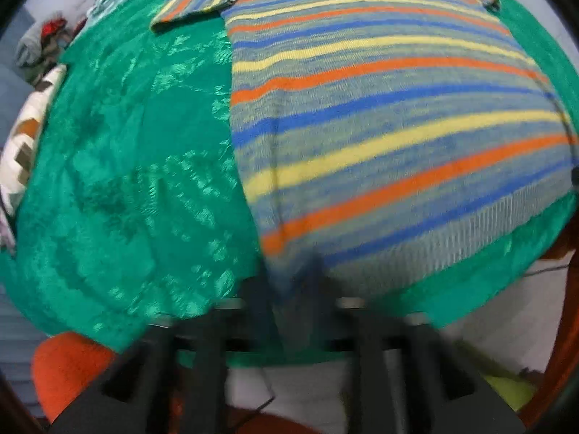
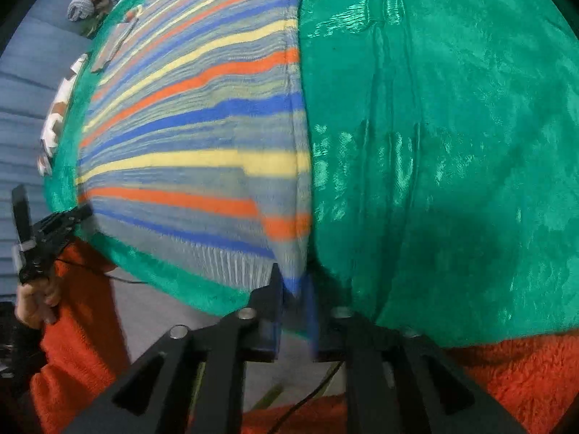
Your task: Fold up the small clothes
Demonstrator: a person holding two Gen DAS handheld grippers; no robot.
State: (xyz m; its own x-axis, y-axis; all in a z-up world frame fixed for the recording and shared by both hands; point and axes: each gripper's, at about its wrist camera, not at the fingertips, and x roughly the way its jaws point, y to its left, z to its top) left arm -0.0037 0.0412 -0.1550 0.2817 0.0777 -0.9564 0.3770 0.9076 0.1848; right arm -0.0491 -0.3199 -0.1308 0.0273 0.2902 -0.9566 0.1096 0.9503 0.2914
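Down low, the right hand-held gripper point(image 2: 295, 298) clamps the near corner of the striped knitted sweater point(image 2: 202, 137). Motion blur hides whether the left hand-held gripper point(image 1: 289, 289) grips its corner. Sweater lies flat on the green velvety spread point(image 2: 434, 144). No readable writing.

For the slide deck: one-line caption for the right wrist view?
Right gripper at the hem corner of a striped sweater laid flat on a green blanket.
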